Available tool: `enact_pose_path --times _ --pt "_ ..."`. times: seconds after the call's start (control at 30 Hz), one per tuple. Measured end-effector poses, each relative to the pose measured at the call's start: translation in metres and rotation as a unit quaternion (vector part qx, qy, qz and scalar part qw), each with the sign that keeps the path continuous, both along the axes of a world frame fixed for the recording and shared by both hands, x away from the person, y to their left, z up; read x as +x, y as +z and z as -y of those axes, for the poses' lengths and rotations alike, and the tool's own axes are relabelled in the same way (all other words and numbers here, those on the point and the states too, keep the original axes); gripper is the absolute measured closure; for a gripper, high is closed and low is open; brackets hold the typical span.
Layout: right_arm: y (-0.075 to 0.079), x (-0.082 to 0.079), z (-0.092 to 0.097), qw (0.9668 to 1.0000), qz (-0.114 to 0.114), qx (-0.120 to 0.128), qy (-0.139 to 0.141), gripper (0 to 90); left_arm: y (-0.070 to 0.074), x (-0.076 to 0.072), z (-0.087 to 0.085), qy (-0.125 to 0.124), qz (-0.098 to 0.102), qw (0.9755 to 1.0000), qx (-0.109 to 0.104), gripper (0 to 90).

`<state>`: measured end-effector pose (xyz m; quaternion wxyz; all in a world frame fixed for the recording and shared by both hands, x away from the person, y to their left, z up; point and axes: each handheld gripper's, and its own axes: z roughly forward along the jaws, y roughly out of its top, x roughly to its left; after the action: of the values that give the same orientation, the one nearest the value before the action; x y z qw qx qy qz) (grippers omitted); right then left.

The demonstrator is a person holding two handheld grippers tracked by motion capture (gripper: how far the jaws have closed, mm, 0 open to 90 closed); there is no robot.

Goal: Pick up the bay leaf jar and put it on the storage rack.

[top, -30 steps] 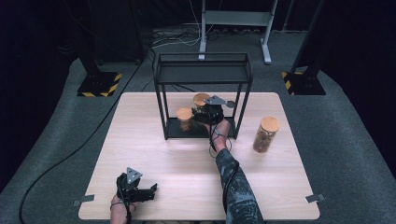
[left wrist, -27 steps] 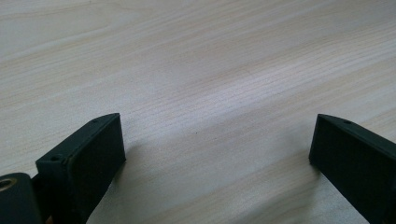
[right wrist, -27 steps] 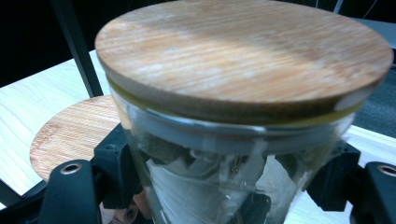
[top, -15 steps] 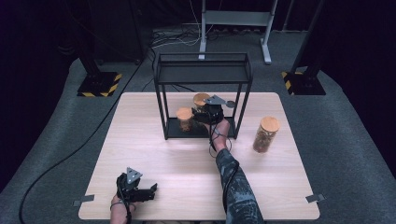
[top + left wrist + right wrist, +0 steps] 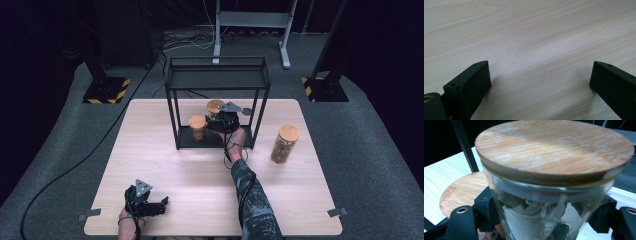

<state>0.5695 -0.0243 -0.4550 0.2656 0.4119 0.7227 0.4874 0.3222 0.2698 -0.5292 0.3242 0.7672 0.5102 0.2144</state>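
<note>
Glass jar (image 5: 554,202) with a wooden lid, clamped between the right gripper's (image 5: 225,121) jaws, stands inside the black wire rack (image 5: 216,80) at frame centre, beside a second lidded jar (image 5: 197,127). Contents: pale pieces, seen close in the right gripper view. Left gripper (image 5: 540,82), jaws wide and empty, rests lower left on the pale wooden table (image 5: 165,165). A third jar (image 5: 285,144) stands right; grey carpet surrounds.

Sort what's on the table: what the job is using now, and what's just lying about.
In use:
right gripper, shut on the jar
rack, where that jar sits
short jar beside it on the rack

Lying about:
tall jar on the table, right of the rack
left gripper, open, idle
</note>
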Motion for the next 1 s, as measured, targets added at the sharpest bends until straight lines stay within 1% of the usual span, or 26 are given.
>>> enact_pose_path --times 0.13,0.17,0.2,0.23,0.27,0.3,0.33,0.37,0.4,0.53,0.57,0.67,0.7,0.73,0.77,0.87,1.0 --pt "0.0 -0.001 0.001 1.0 0.002 -0.003 0.003 24.8 0.0 0.0 0.0 0.0 0.0 1.0 0.0 2.8" --pt "0.0 -0.001 0.0 1.0 -0.001 -0.001 -0.001 23.6 0.0 0.0 0.0 0.0 0.0 1.0 0.0 2.8" --pt "0.0 -0.001 0.0 0.9999 -0.01 0.005 -0.003 20.3 0.0 0.0 0.0 0.0 0.0 1.0 0.0 2.8" --pt "-0.001 0.001 0.001 0.9996 -0.024 0.01 -0.006 15.4 0.0 0.0 0.0 0.0 0.0 1.0 0.0 2.7" --pt "-0.001 0.001 0.001 0.9996 -0.024 0.01 -0.006 15.4 0.0 0.0 0.0 0.0 0.0 1.0 0.0 2.7" --pt "-0.003 0.004 0.003 0.9986 -0.05 0.015 -0.011 9.5 0.0 0.0 0.0 0.0 0.0 1.0 0.0 2.8" --pt "-0.003 0.004 0.003 0.9986 -0.05 0.015 -0.011 9.5 0.0 0.0 0.0 0.0 0.0 1.0 0.0 2.8" --pt "-0.005 0.004 0.006 0.9977 -0.065 0.014 -0.011 5.9 0.0 0.0 0.0 0.0 0.0 1.0 -0.001 2.7" --pt "-0.005 0.004 0.006 0.9977 -0.065 0.014 -0.011 5.9 0.0 0.0 0.0 0.0 0.0 1.0 -0.001 2.7" --pt "-0.005 0.002 0.012 0.9954 -0.093 0.021 -0.004 2.7 0.0 0.0 0.0 0.0 0.0 1.0 -0.001 2.8" --pt "-0.005 0.002 0.012 0.9954 -0.093 0.021 -0.004 2.7 0.0 0.0 0.0 0.0 0.0 1.0 -0.001 2.8" --pt "-0.003 0.0 0.015 0.9938 -0.108 0.026 0.001 2.4 0.0 0.0 0.0 0.0 0.0 1.0 -0.001 2.7" --pt "-0.002 -0.001 0.016 0.9934 -0.112 0.025 0.002 2.4 0.0 0.0 0.0 0.0 0.0 1.0 -0.001 2.7" --pt "0.001 -0.005 0.016 0.9919 -0.125 0.023 0.006 2.4 0.0 0.0 0.0 0.0 0.0 1.0 -0.001 2.8" --pt "0.001 -0.005 0.016 0.9919 -0.125 0.023 0.006 2.4 0.0 0.0 0.0 0.0 0.0 1.0 0.0 2.8" --pt "0.003 -0.01 0.018 0.9901 -0.138 0.022 0.011 2.6 0.0 0.0 0.0 0.0 0.0 1.0 0.0 2.7" --pt "0.005 -0.021 0.018 0.9888 -0.147 0.01 0.025 2.8 0.0 0.0 0.0 0.0 0.0 1.0 -0.001 2.7"
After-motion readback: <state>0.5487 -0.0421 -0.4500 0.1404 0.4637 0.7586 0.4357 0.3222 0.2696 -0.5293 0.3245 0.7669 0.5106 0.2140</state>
